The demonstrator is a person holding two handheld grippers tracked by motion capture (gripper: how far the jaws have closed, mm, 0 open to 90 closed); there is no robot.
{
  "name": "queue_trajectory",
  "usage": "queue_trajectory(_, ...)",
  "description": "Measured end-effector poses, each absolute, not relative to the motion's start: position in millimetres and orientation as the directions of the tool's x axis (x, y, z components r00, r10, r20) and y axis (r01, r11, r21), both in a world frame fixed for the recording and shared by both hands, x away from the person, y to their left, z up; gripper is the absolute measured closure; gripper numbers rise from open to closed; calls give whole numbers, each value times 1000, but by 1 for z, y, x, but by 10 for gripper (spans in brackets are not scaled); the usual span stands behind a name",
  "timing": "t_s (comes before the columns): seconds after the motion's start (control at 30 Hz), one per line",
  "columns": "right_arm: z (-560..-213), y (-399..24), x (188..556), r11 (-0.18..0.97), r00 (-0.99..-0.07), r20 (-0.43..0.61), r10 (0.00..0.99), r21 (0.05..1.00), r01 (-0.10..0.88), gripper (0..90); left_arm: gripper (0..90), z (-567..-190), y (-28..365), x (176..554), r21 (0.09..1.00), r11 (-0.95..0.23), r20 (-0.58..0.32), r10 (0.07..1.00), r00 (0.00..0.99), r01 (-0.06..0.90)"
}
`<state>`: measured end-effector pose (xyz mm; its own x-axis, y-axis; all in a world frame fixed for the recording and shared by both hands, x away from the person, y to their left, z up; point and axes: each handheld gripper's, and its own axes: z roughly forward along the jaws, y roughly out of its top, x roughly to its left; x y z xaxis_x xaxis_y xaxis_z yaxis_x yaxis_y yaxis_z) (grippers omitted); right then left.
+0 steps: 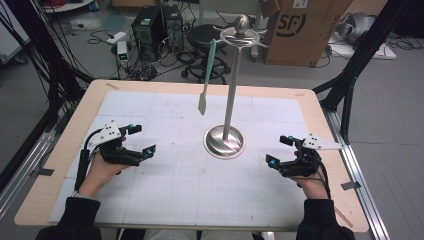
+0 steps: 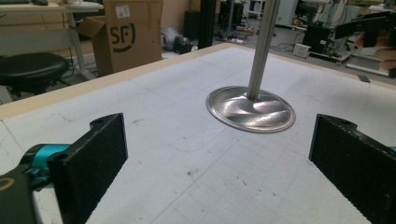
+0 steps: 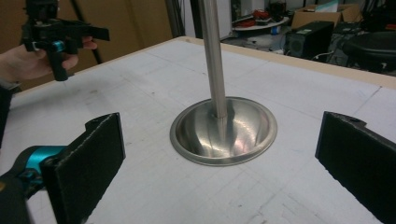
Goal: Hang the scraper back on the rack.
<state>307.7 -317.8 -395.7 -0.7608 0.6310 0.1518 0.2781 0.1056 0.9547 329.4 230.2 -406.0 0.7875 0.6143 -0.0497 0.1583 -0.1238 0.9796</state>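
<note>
While jaws gape: two grippers — left gripper [image 1: 141, 141], right gripper [image 1: 278, 150] — one stand [image 1: 225, 141].

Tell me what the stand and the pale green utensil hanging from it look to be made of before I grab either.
Stand: looks like polished metal, likely steel; its round base mirrors light in streaks and the pole is bright silver. Hanging utensil: pale green, matte with no glare, so probably plastic or silicone; too small to tell which.
</note>
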Motion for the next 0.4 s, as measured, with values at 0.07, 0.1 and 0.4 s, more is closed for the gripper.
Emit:
queue_trajectory(0.07, -396, -319, 307, 92, -747, 151, 648, 957, 274, 4, 49, -411, 236, 328, 976, -132, -56, 620, 782, 174)
queue_trajectory(0.1, -396, -320, 307, 89, -742, 148, 654, 959, 270, 3, 49, -413, 239, 328, 974, -130, -63, 632, 772, 186)
queue_trajectory(0.4, -399, -325, 309, 65, -706, 157, 691, 959, 277, 3, 49, -427, 263, 326, 966, -100, -103, 700, 707, 240)
